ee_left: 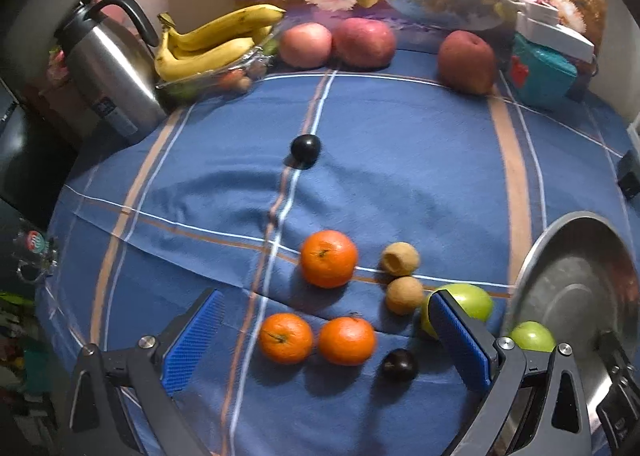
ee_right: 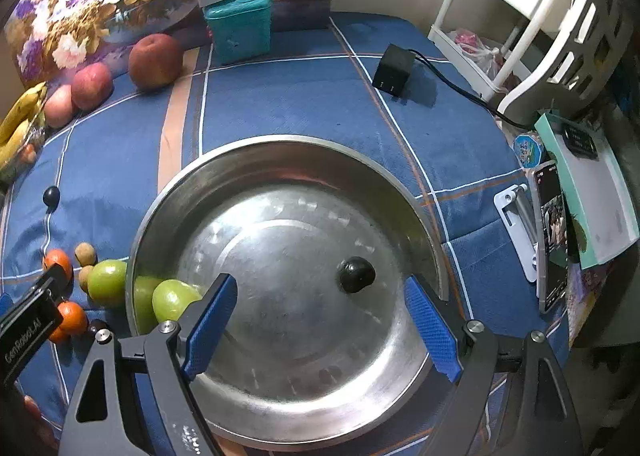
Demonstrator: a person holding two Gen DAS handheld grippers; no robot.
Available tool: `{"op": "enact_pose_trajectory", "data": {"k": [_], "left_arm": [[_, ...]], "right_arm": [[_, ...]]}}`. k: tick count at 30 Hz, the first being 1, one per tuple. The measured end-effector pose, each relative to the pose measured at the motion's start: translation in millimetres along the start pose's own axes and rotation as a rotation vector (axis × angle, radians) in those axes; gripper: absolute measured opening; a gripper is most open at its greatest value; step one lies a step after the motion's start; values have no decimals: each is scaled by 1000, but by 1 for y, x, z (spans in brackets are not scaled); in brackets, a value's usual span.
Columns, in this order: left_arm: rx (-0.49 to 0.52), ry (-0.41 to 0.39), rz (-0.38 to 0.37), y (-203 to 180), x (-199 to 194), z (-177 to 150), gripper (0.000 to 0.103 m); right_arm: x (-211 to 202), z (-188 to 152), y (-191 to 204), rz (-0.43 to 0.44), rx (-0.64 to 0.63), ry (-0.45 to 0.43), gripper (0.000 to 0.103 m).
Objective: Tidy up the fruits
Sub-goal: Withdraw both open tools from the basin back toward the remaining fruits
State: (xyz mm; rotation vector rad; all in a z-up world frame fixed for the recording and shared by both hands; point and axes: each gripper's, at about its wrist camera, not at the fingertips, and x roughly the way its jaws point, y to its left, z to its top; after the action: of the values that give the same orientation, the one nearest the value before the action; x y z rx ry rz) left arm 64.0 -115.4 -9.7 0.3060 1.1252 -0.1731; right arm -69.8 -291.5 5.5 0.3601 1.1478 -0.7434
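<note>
Ribbed blue fingers (ee_right: 430,330) of both grippers spread wide, round steel bowl (ee_right: 280,148), glossy dark plum (ee_right: 356,274)

Three oranges (ee_left: 328,258), two brown fruits (ee_left: 400,258), three dark plums (ee_left: 305,148), seemingly two green apples (ee_left: 468,302), three red apples (ee_left: 305,44).

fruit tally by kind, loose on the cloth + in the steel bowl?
Oranges: 3
Green apples: 2
Red apples: 3
Dark plums: 3
Small tan fruits: 2
Total: 13, with one plum and one green apple in the bowl.
</note>
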Motion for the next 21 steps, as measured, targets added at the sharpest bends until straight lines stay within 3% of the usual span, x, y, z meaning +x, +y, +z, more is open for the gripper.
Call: {"op": "enact_pose_trajectory", "data": {"k": [9,13,21], "left_arm": [[0,59,-24,27,15,1,103],[-34,43,-43,51,12,4,103],[-113,4,-32,110,8,8,103]], "right_arm": [[-4,-3,21,17,-18,3,86],[-3,-3,36,18,-29,16,86],[-9,-11,84,109,-91,36,86]]}}
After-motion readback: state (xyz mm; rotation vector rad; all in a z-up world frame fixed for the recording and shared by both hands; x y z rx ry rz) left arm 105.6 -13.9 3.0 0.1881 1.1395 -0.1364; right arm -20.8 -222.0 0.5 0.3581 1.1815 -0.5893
